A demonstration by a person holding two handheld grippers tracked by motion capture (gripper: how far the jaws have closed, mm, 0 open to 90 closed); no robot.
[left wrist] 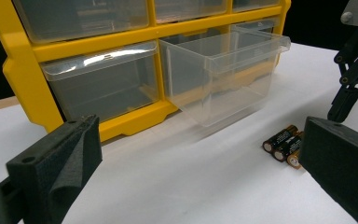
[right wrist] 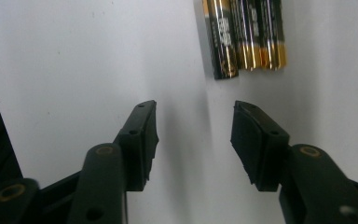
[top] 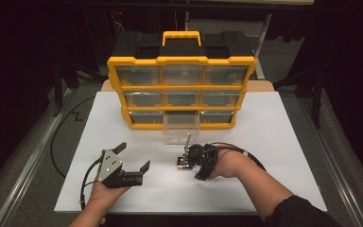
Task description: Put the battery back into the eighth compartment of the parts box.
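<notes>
Reaching for the batteries (right wrist: 244,35), you have the right hand-held gripper (right wrist: 193,140) half open and empty, with all three lying side by side on the worktop (top: 274,142) just beyond its tips. Next, line up on one, then drop it in the drawer (left wrist: 223,74) pulled out nearby; your left hand-held gripper (top: 134,158) rests wide open.

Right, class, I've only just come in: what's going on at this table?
A person sits at a white table with a gripper in each hand. In front stands a yellow drawer cabinet, its bottom middle drawer pulled out, with nothing seen in it. Three batteries lie side by side on the table. The right gripper points at them with jaws apart and nothing between them. The left gripper rests open off to the side, holding nothing.
</notes>
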